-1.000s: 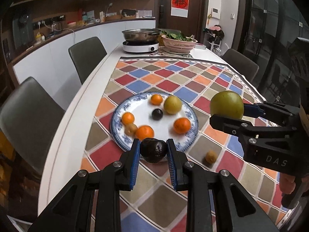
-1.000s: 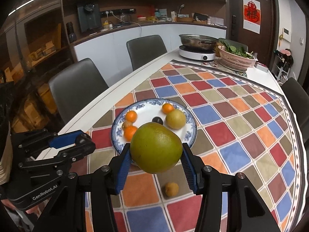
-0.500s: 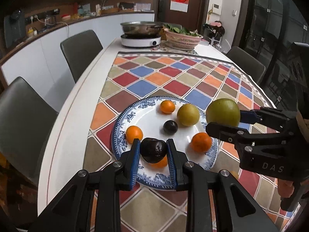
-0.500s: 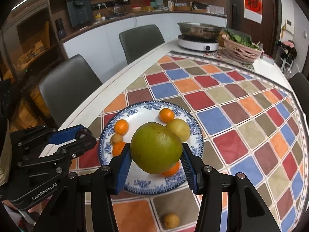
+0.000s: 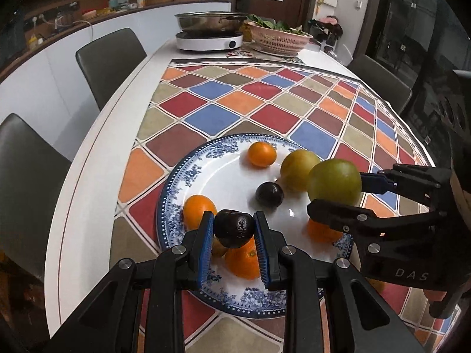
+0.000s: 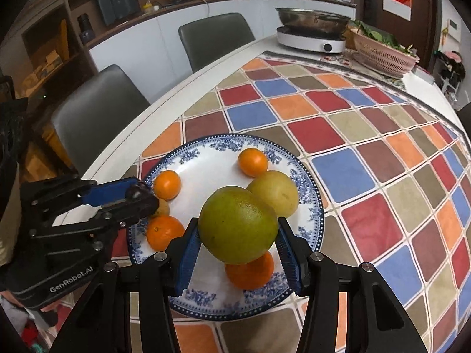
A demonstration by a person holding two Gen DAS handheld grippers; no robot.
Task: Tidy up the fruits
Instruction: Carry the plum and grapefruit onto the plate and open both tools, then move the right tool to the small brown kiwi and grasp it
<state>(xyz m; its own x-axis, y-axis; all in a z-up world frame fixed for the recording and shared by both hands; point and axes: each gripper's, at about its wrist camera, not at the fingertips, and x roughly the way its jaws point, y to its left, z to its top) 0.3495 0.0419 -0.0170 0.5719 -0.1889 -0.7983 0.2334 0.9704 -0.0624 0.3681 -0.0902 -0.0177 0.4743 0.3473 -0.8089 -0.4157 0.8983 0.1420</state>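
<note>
I have a fruit in each gripper and both hang over the blue-patterned plate (image 5: 188, 173), not yet set down. My left gripper (image 5: 234, 235) is clenched on a small dark fruit (image 5: 234, 228), its blue pads pressing on either side, above the near left part of the plate. My right gripper (image 6: 238, 239) grips a large green citrus (image 6: 238, 225) across its width, above the near right part of the plate. On the plate I count several pieces already gathered: an orange at the far side (image 5: 261, 154), a yellow-green fruit (image 5: 295, 169) to the right of it, a dark round fruit (image 5: 269, 194) near the middle, an orange at the left (image 5: 197, 207), another under my left fingers (image 5: 241, 260), one more at the near right (image 6: 250, 270), and a small yellowish fruit (image 6: 162, 207) half hidden behind the left gripper in the right wrist view. I judge the sorting well along, with most of the fruit on the plate and these two pieces the ones in hand. What is left, as I read it, is to lower each into a free spot and let go without knocking the oranges beneath. The chequered tablecloth (image 6: 353, 135) beyond the plate shows no loose fruit, though the near cloth is hidden by my fingers, so I cannot tell whether anything waits there.
</note>
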